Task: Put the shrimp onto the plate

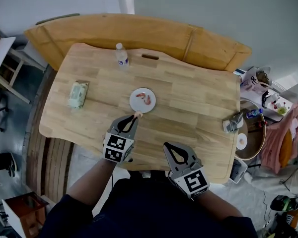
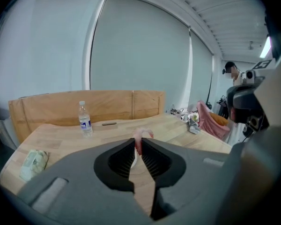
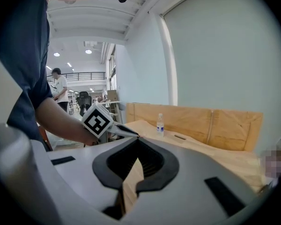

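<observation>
A small white plate (image 1: 135, 102) sits mid-table with a pink shrimp (image 1: 147, 99) lying on it. My left gripper (image 1: 137, 115) hovers just short of the plate's near rim, shut on another pink shrimp (image 2: 141, 136) that sticks up past the fingertips in the left gripper view. A sliver of the plate (image 2: 133, 161) shows between the jaws there. My right gripper (image 1: 168, 146) is further back near the table's front edge, shut with nothing in it. In the right gripper view its jaws (image 3: 138, 142) meet at the tips, and the left gripper's marker cube (image 3: 97, 121) shows ahead.
A water bottle (image 1: 121, 55) stands at the table's far side beside a dark slot (image 1: 150, 57). A pack of wipes (image 1: 78, 94) lies at the left, and a small grey object (image 1: 233, 123) at the right edge. A wooden board (image 1: 139, 31) lines the far side. Clutter (image 1: 260, 108) crowds the floor at the right.
</observation>
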A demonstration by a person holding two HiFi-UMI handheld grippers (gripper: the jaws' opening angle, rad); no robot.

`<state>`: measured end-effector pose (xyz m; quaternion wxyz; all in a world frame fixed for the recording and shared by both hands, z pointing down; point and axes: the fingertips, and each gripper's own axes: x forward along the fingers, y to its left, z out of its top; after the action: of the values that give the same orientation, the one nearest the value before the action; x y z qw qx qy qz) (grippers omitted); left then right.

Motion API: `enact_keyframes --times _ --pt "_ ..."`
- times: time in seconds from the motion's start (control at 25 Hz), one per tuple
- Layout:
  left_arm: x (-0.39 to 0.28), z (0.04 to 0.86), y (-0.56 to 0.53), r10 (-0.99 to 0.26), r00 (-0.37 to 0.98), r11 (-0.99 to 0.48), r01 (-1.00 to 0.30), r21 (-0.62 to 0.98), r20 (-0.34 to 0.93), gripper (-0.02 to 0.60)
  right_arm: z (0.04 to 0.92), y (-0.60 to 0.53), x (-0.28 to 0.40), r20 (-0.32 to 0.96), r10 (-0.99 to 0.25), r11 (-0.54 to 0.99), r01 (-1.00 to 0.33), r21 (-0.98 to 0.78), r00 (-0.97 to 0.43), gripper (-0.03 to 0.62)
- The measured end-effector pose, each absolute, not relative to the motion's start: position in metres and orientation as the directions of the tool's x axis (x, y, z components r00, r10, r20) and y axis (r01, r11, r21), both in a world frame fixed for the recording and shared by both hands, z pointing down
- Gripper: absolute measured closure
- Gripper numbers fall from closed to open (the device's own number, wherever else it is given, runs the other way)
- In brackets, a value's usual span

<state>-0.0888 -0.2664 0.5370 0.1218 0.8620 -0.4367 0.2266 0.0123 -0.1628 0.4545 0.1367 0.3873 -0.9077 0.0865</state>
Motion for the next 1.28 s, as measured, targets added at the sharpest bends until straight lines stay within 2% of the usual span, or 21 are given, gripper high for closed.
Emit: enact_keyframes --times 0.64,0.96,1.28 --pt "-0.093 0.667 -0.341 -0.661 0.411 -0.545 -0.838 -0.026 0.627 0.532 0.475 -0.174 0.031 0.367 -0.674 0.675 -0.736 -0.048 -0.642 0.585" --pt "-0.097 0.728 -0.362 -0.574 0.33 -0.549 -0.834 -0.053 0.749 0.532 0.486 -0.18 0.027 0.407 -0.654 0.674 -0.735 -0.069 -0.637 0.585" --pt "-0.096 0.75 -0.379 -0.525 0.293 -0.583 -0.808 -0.087 0.799 0.532 0.503 -0.181 0.037 0.446 -0.65 0.65 -0.754 -0.093 -0.615 0.585"
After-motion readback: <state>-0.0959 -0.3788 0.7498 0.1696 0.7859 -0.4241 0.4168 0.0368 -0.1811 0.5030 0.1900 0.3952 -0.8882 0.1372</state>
